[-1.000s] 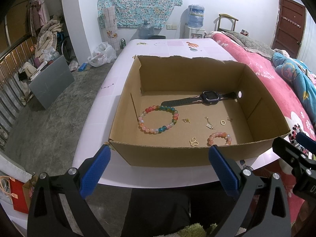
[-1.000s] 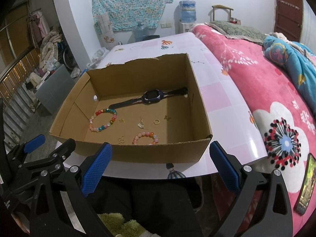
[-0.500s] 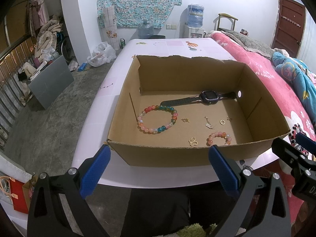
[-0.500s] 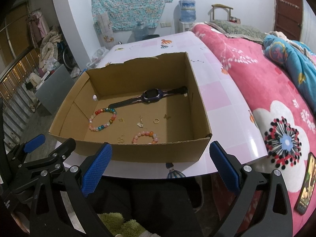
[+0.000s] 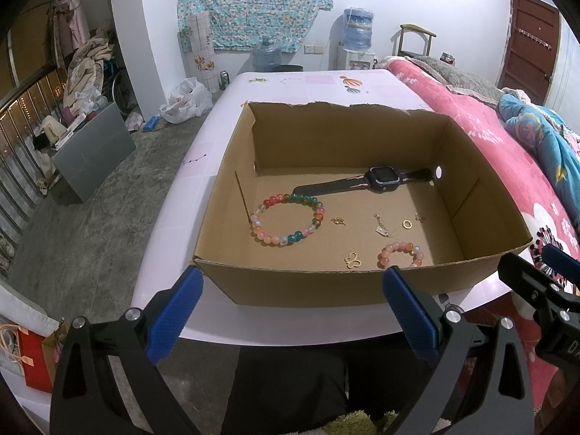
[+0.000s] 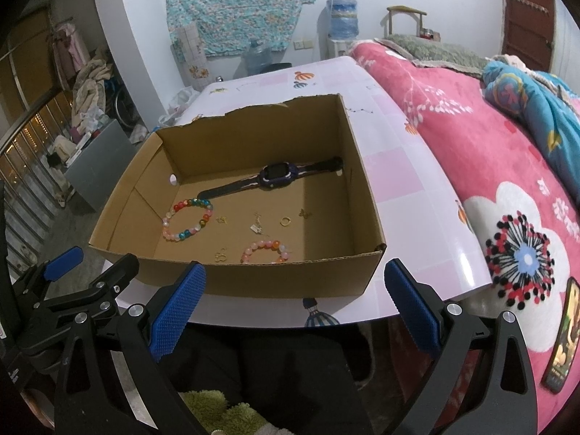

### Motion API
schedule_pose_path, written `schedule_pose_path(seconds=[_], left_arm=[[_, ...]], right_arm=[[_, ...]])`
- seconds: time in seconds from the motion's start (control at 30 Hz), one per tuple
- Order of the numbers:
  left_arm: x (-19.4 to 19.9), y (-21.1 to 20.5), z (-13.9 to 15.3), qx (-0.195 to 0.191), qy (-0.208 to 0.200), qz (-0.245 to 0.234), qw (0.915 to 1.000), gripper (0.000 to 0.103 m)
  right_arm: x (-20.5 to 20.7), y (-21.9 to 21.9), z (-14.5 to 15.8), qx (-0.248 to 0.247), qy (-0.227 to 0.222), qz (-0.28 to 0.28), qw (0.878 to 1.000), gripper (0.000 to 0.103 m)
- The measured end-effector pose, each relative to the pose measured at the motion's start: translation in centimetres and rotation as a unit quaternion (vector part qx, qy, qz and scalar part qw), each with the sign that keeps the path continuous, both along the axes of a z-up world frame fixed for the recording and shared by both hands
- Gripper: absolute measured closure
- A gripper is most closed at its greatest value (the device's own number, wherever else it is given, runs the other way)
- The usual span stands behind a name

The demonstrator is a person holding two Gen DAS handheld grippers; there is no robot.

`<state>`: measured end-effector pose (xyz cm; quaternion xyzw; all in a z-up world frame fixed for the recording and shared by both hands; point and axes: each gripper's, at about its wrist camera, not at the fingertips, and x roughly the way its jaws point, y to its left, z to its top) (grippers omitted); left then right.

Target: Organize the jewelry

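An open cardboard box (image 5: 290, 286) (image 6: 253, 279) stands on a pale pink table. Inside lie a dark smartwatch (image 5: 382, 177) (image 6: 277, 174), a multicoloured bead bracelet (image 5: 288, 219) (image 6: 187, 219), a smaller pink bead bracelet (image 5: 400, 253) (image 6: 266, 250), a gold ring (image 5: 407, 223) (image 6: 286, 220) and several small gold charms (image 5: 353, 259). My left gripper (image 5: 291, 317) hangs open in front of the box's near wall, holding nothing. My right gripper (image 6: 295, 313) is likewise open and empty before the near wall, further right.
A bed with a pink floral blanket (image 6: 507, 188) runs along the table's right side, with a phone (image 6: 563, 337) lying on it. Grey floor, a grey cabinet (image 5: 90, 152) and a railing are to the left. A person's dark-clothed lap (image 5: 290, 380) is below the table edge.
Both views have drifted very slightly; the box sits a touch higher in the frames. Nothing in the box has moved and both grippers stay open.
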<state>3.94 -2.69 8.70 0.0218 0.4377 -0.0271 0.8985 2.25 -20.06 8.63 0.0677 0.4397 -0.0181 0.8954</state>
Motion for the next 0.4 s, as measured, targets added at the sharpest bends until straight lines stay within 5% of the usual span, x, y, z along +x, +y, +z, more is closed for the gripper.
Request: schedule_pose_path(seconds=[0.4], left_arm=[[-0.07, -0.34, -0.13, 0.001, 0.002, -0.001, 1.0, 0.005]], right_arm=[[0.08, -0.05, -0.09, 0.001, 0.001, -0.001, 1.0, 0.008]])
